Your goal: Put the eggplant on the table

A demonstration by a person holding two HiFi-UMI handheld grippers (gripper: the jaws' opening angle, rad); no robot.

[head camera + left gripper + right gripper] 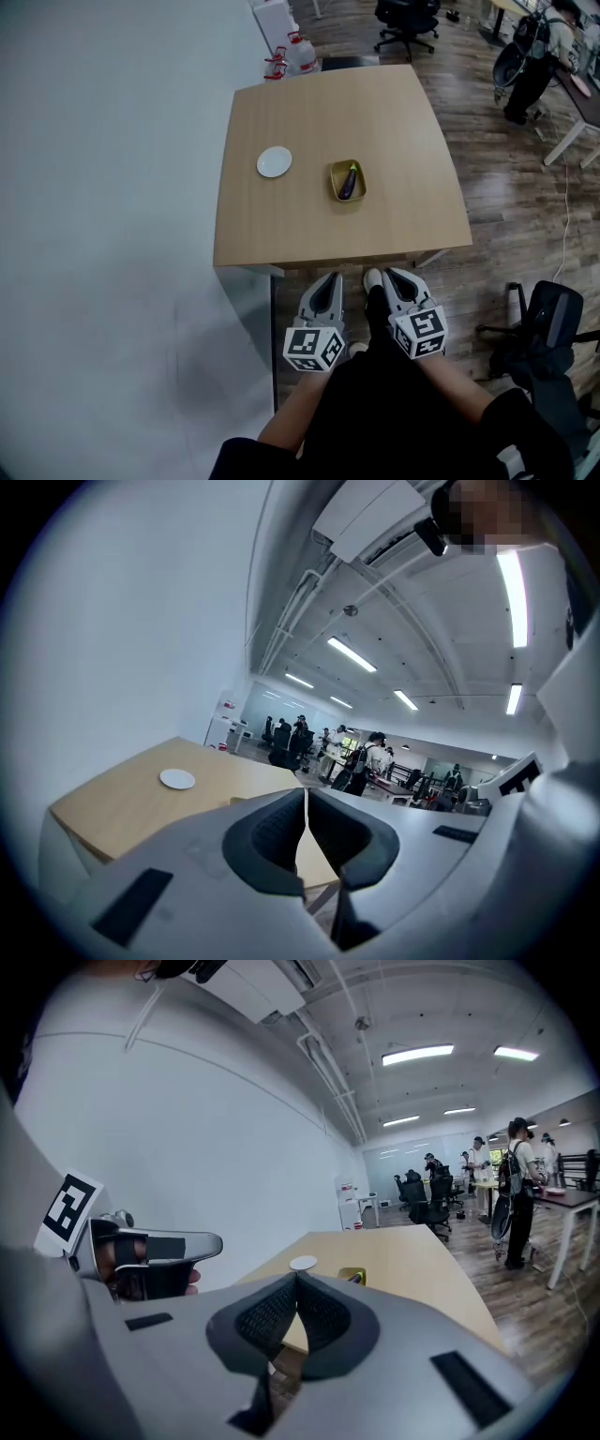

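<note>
Tabletop (281,225) is seen ahead. Just right of the white plate (274,161), the eggplant (350,182) is kept in a yellow dish (335,171), not yet lifted out. Well short of the plate, left hand-held gripper (329,279) and right hand-held gripper (395,276) are held closed, empty, presumably pre-approach.

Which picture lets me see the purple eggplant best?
The head view: the whole eggplant lies in its yellow dish on the table. The right gripper view shows only a tiny, far-off bit of it; the left gripper view doesn't show it.
</note>
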